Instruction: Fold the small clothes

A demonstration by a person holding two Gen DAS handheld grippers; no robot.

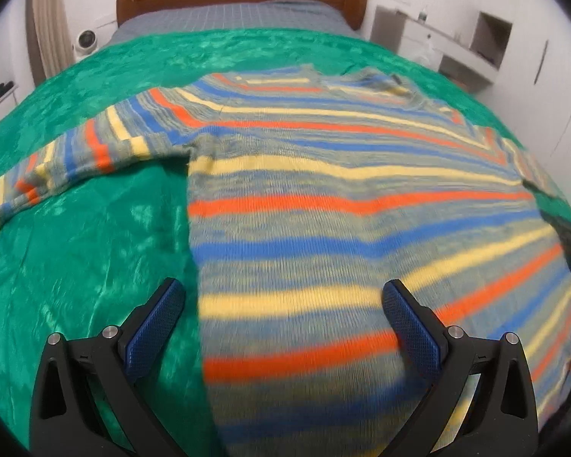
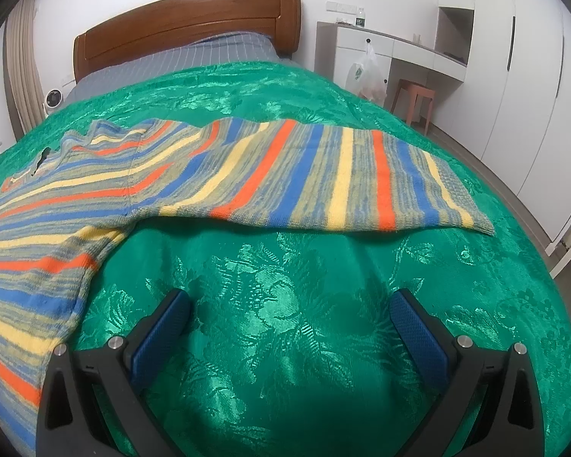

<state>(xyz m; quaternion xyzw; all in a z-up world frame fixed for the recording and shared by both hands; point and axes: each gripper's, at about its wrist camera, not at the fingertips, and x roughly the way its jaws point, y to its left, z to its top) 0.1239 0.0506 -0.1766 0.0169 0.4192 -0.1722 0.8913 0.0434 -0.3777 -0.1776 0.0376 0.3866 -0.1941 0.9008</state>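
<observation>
- Sweater — a striped knit in orange, blue, yellow and grey — is seen spread flat on the green bedspread that covers the bed, with both sleeves laid out to the sides.
- No fold is visible yet, so the task is judged to be at its start.
- The left gripper is held over the lower left part of the body panel, its jaws spread wide with nothing between them; the sweater's side edge runs just inside the left jaw.
- The right gripper is held over bare bedspread, just beside the body's right edge and below the right sleeve; its jaws are likewise spread and nothing is held.
- The knit is judged soft, limp and fairly light — it should drape and stretch when lifted, and it may slide on the glossy bedspread.
- A hold is best taken at firm edges: the cuff, the hem corners or the shoulder seams.
- Both layers should be pinched together, or only the top layer may be lifted.
</observation>
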